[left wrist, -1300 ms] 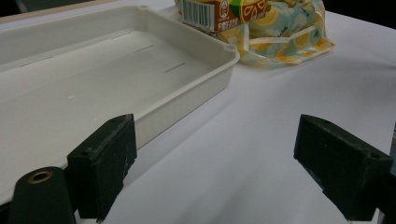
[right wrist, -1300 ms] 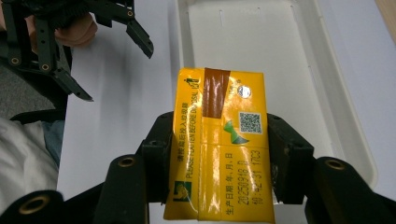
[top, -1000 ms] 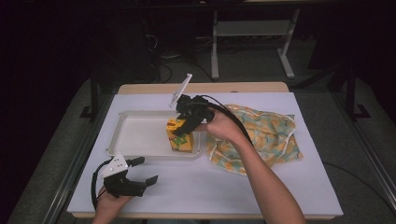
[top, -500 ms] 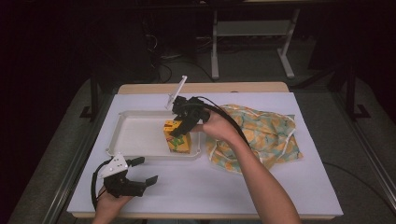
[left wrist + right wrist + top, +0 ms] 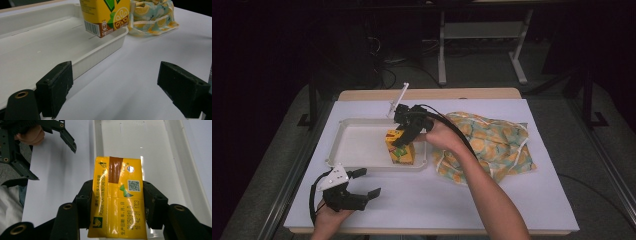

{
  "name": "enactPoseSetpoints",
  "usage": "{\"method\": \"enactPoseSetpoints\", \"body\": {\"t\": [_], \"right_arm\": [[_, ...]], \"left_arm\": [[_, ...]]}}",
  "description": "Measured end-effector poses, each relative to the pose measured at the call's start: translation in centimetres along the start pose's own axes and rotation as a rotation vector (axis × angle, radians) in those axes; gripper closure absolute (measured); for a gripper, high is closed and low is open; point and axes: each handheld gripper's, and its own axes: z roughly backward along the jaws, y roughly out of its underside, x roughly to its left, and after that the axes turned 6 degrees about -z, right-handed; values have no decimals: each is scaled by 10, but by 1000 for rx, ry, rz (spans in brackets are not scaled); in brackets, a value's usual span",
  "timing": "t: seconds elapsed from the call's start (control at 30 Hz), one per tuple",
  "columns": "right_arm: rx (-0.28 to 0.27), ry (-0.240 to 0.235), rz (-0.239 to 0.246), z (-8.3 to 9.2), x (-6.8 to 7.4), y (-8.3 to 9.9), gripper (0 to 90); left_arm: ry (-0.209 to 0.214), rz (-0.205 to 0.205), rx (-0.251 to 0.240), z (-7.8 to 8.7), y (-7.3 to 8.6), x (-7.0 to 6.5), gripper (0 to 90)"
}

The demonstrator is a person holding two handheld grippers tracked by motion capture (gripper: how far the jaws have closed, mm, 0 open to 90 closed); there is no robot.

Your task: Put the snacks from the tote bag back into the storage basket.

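From the high view, the right gripper (image 5: pixel 404 134) is clamped on a yellow juice carton (image 5: pixel 400 148), which stands upright at the near right corner of the white tray (image 5: pixel 357 145) — the tool comes down on it from above and behind, so the carton's long axis runs vertical, straight below the jaws. The left gripper (image 5: pixel 362 183) rests well apart on the white table cover (image 5: pixel 437 200), jaws spread wide and holding nothing; the right hand is plainly the one on the job. A patterned cloth bag (image 5: pixel 492 145) lies just right of the tray. In the left gripper view, the carton (image 5: pixel 106 15) shows its lower part ahead and above the open jaws — a barcode, a lemon-slice graphic, its bottom corner seeming to hang just above the tray rim (image 5: pixel 100 53), though contact is hard to judge. In the right gripper view, looking down, both pads press the carton's (image 5: pixel 117 197) narrow sides; its glossy top shows a brown tape strip, a code square and a printed date, with the tray floor (image 5: pixel 140 142) beneath.
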Motion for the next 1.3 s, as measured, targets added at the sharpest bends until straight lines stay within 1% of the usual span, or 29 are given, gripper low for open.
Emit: {"method": "enactPoseSetpoints", "body": {"t": [0.07, 0.13, 0.27, 0.33, 0.5, 0.53, 0.73, 0.9, 0.97, 1.03, 1.3], "right_arm": [[-2, -1, -8, -1, -1, 0, 494], [0, 3, -2, -2, -2, 0, 494], [6, 3, -11, -3, -4, 1, 494], [9, 9, -4, -4, -5, 1, 494], [6, 0, -2, -8, -7, 3, 494], [8, 1, -6, -8, -7, 3, 494], [11, 3, -8, -12, -11, 5, 494], [14, 11, -11, -14, -12, 6, 494], [13, 7, -15, -15, -12, 6, 494], [16, 6, -8, -16, -12, 7, 494], [19, 11, -8, -20, -14, 8, 494]], "left_arm": [[1, 4, -1, 0, 0, -1, 131], [1, 4, -1, 0, 0, -1, 131], [1, 4, 2, 0, 0, 0, 131], [2, 4, 0, 0, 0, -1, 131], [1, 3, 2, 0, 0, 0, 131], [0, -1, 1, 0, 0, 0, 130], [0, 0, 2, 1, 0, 0, 131], [2, 5, 0, 0, 0, -1, 131], [3, 6, 0, 0, 0, -1, 131], [2, 5, -2, 0, 0, -1, 130], [2, 5, -4, 0, 0, -1, 130]]}}
